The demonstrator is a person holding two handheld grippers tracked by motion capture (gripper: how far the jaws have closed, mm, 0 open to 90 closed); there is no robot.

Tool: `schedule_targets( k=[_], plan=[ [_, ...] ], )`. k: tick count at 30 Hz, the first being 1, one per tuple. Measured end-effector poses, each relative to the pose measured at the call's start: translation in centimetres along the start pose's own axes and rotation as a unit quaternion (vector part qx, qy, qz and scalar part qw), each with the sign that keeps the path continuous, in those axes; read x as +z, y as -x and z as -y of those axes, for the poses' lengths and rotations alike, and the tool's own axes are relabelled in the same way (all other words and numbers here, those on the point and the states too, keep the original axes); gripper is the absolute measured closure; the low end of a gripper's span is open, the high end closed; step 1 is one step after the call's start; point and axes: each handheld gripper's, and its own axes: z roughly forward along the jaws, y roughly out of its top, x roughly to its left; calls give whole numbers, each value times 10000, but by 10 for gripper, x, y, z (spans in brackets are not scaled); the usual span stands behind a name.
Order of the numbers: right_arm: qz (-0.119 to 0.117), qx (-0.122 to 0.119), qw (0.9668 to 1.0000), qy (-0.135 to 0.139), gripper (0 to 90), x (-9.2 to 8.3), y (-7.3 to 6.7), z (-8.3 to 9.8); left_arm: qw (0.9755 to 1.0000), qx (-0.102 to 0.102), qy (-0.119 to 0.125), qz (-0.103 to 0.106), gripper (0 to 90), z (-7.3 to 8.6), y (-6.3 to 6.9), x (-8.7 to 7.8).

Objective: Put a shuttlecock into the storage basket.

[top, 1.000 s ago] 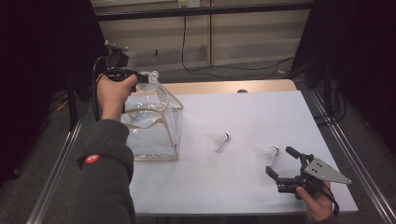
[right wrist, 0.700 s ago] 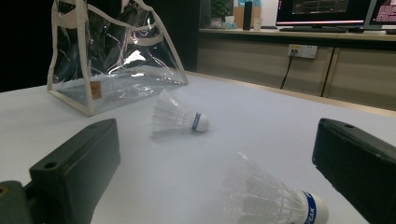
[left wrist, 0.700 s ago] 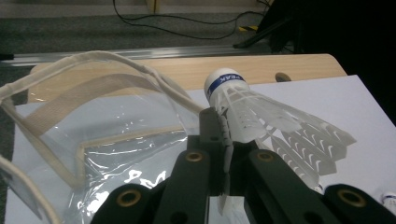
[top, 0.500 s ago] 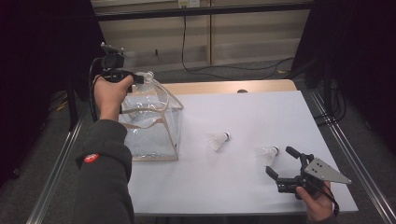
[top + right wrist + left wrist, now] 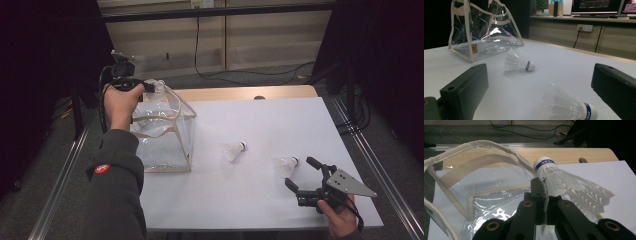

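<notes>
While the left gripper (image 5: 150,87) pinches a shuttlecock (image 5: 564,182) by its feathers above the clear bag (image 5: 162,135), a sideways release could bounce it off the rim, and the right gripper (image 5: 304,175), wide open beside the bag, holds nothing.

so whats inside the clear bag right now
Through the clear bag nothing can be made out inside, though glare and folds hide parts of its floor. The left gripper holds a shuttlecock above the bag's open top.
</notes>
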Motion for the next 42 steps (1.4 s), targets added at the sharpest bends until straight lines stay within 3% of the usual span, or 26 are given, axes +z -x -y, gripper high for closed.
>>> schedule_targets(
  k=[22, 42],
  plan=[
    [37, 30, 10000, 29, 9, -2, 1, -1, 9999, -115, 6, -48, 894, -2, -4, 4],
    [73, 63, 9999, 47, 9, -2, 2, -1, 9993, -217, -5, -320, 891, -3, -16, 6]
  ],
)
